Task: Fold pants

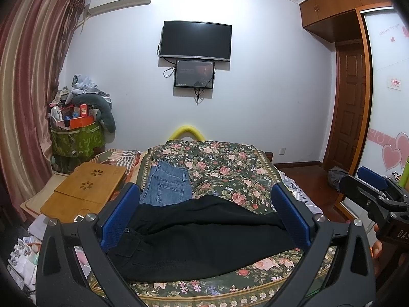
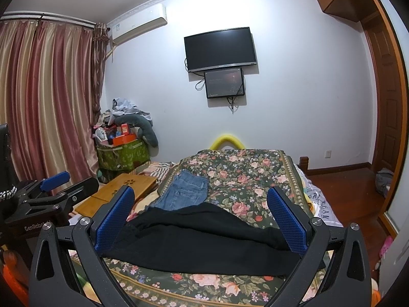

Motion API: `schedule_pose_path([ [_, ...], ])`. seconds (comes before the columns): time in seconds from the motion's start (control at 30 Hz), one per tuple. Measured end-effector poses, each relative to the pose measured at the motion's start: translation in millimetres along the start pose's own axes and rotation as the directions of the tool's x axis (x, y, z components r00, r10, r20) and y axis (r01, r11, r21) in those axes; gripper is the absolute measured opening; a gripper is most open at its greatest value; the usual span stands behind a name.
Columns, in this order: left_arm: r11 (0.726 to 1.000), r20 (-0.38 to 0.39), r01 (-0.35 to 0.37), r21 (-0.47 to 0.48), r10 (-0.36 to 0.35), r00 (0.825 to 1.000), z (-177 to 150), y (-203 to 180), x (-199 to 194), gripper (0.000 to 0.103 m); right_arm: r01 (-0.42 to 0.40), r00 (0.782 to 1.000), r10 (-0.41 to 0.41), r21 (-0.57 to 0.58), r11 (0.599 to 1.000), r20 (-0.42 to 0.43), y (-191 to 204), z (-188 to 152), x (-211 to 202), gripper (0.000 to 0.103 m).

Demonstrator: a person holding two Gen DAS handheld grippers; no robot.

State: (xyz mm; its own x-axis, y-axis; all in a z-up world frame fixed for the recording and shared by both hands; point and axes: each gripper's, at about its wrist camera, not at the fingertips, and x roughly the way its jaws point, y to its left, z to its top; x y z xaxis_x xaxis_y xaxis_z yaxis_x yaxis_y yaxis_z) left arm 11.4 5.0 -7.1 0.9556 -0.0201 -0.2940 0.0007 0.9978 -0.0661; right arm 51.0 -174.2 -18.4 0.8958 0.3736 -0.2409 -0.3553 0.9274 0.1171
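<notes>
On the floral bedspread point(image 1: 225, 168) black pants point(image 1: 204, 238) lie flat across the near edge, folded jeans point(image 1: 167, 185) just beyond, perhaps touching. Left gripper point(image 1: 204, 217) and right gripper point(image 2: 200, 220) both hover spread wide, holding nothing

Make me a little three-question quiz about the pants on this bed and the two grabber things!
1. True or false: the left gripper is clamped on the black pants.
2. Which garment lies farther up the bed, beyond the black pants? A) a red sweater B) folded blue jeans C) a white towel
3. Fill in: beside the bed, left of the jeans, lies a wooden ____ with flower-shaped cutouts.

Key
1. False: both it and the right gripper are wide open, holding nothing.
2. B
3. board (it looks like a lap desk)
</notes>
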Motion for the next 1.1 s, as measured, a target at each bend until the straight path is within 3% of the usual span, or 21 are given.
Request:
schedule_pose_path([
  [0.43,1.000,-0.029,0.000,-0.005,0.000,1.000,3.7,7.1,18.8,0.103,0.003,1.000,-0.003,-0.007,1.000,-0.024,3.5,-0.3,10.1,0.103],
  [0.7,1.000,-0.123,0.002,0.004,-0.002,0.992,13.3,34.6,83.0,0.103,0.009,0.998,-0.012,-0.035,0.999,-0.069,-7.8,-1.2,49.7,0.103],
  [0.93,0.996,-0.249,-0.072,0.060,0.085,0.965,12.8,78.2,179.3,0.103,0.019,0.986,-0.023,-0.025,0.999,-0.166,-37.7,-7.2,111.5,0.103],
  [1.1,0.994,-0.369,-0.106,0.039,0.113,0.923,5.2,126.3,252.8,0.103,0.047,0.964,-0.070,-0.092,0.995,-0.257,-57.1,-17.9,162.7,0.103],
])
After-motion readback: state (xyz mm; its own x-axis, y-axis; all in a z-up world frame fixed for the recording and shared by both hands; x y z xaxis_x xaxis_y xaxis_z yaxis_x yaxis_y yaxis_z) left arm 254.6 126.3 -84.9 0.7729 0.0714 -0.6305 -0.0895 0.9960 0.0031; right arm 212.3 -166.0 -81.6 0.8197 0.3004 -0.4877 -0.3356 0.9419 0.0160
